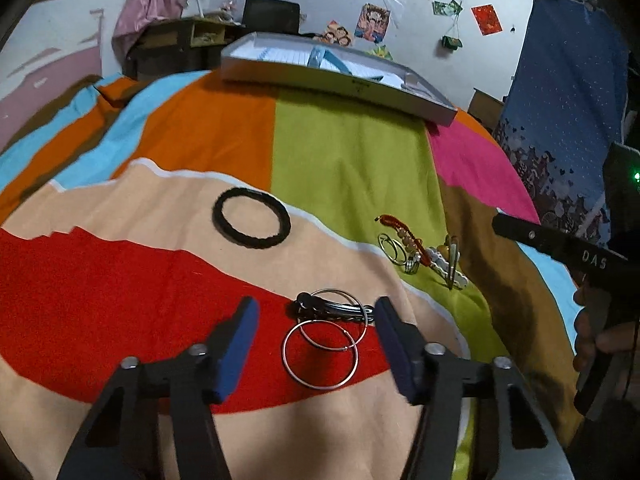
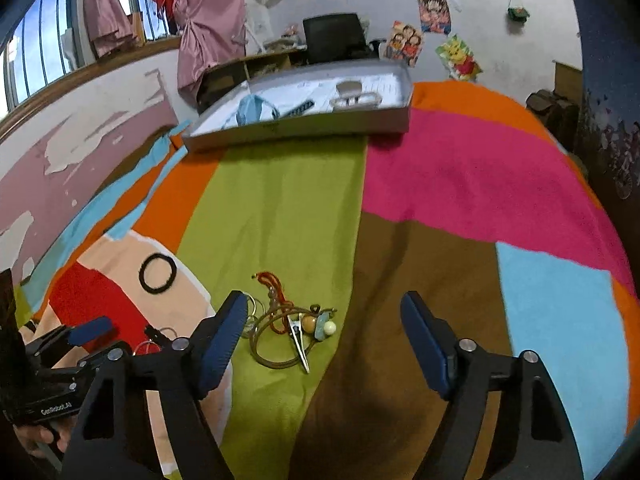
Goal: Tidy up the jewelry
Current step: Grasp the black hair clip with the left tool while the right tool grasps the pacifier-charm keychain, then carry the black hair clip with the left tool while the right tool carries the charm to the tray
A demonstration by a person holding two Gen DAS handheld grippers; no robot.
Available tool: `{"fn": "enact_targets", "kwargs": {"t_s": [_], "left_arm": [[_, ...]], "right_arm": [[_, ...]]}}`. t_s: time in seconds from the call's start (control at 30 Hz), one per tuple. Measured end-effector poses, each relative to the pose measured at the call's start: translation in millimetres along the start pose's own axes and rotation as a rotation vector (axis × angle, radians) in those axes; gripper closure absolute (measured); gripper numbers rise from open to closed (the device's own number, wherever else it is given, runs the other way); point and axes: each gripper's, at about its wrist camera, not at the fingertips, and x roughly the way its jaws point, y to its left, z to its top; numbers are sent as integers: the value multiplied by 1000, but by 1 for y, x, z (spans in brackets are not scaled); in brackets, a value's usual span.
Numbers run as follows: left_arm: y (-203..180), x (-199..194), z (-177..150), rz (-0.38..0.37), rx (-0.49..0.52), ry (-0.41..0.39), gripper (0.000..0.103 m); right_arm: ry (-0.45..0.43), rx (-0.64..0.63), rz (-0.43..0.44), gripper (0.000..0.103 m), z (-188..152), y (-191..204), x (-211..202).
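Two thin silver hoop rings (image 1: 320, 354) and a dark hair clip (image 1: 332, 307) lie on the patchwork cloth between the fingers of my open left gripper (image 1: 316, 344). A black braided ring (image 1: 251, 218) lies farther out on the left. A small heap of jewelry (image 1: 424, 252) with a red cord, beads and a metal clip lies to the right; it also shows in the right wrist view (image 2: 292, 328), just left of centre. My right gripper (image 2: 324, 344) is open and empty above the cloth. The grey tray (image 2: 296, 130) at the far edge holds a few pieces.
The tray (image 1: 340, 84) sits at the far end of the colourful cloth (image 2: 460, 184). The left gripper's body (image 2: 72, 344) shows at the lower left of the right wrist view. A desk, a black chair and a wall with posters stand behind.
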Motion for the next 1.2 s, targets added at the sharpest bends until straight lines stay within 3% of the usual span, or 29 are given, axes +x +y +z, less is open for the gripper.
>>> {"fn": "enact_targets", "kwargs": {"t_s": [0.23,0.6,0.77,0.9,0.97,1.03,1.07,1.2], "left_arm": [[4,15,0,-41,-31,40,68],[10,23,6,-51,-72,56,91],[10,26,8,-68,-65,54,93],[7,23,9,-77,-52,42,96],[6,21,10,-87,-49,33,96],[6,20,11,-93,-51,30,97],[5,20,11,-95,-53,29,97],[4,14,14,-102,-61,11,98]], "right_arm": [[93,0,35,54,-13,3,32],[114,2,46,56,-14,8,53],[123,1,41,56,-13,7,61],[144,1,40,68,-14,4,71],[160,9,46,80,-14,3,76],[167,18,53,80,-15,3,78],[169,18,58,86,-14,5,78],[146,26,74,86,-10,8,73]]}}
